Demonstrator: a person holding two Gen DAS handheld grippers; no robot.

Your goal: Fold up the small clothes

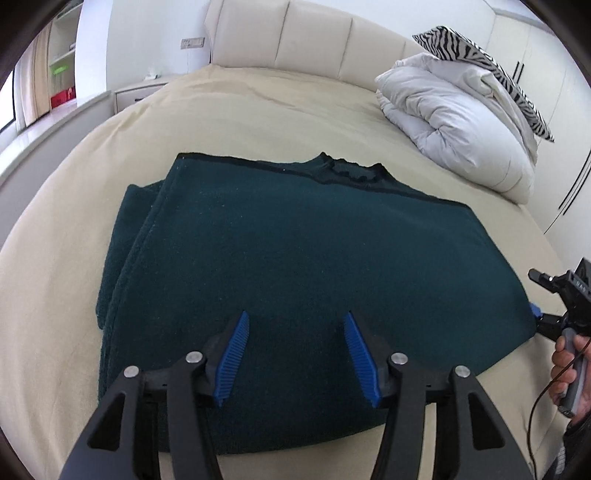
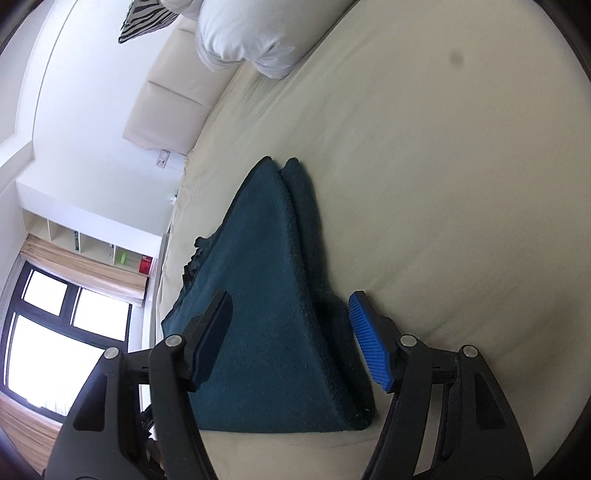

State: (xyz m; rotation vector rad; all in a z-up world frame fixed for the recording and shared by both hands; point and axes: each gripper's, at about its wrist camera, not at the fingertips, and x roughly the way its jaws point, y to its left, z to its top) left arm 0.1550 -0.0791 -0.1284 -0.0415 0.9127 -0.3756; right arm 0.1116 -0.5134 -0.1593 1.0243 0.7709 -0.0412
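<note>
In the left wrist view, the dark green sweater (image 1: pixel 295 258) lies folded on the beige bed sheet (image 1: pixel 258 110), its neckline toward the far headboard (image 1: pixel 280 33) and its near edge under the camera. The left gripper (image 1: pixel 295 325) hangs over that near edge with its jaws apart, the blue pads (image 1: pixel 236 354) on either side of bare cloth and pinching nothing. On the left, an under layer of the sweater sticks out past the top layer, so the stack is not square. If the jaws close here they would likely catch only the top layer, and a lift would peel the fold open. At the right edge the right gripper (image 1: pixel 543 299), held in a hand (image 1: pixel 569 369), sits just beside the sweater's right corner. A white duvet (image 1: pixel 458 122) and a zebra pillow (image 1: pixel 491 59) rest well apart, at the far right.

In the right wrist view, the camera is rolled on its side. The right gripper (image 2: pixel 291 332) has its jaws spread, and the sweater (image 2: pixel 266 314) runs between them without either pad pressing on it. The near corner shows several stacked layers. A shallow bite could miss the lower ones and let them sag. If the two hands then pull unevenly, the fold would probably skew, and dragging across the bed sheet (image 2: pixel 443 184) may rumple it.
</note>
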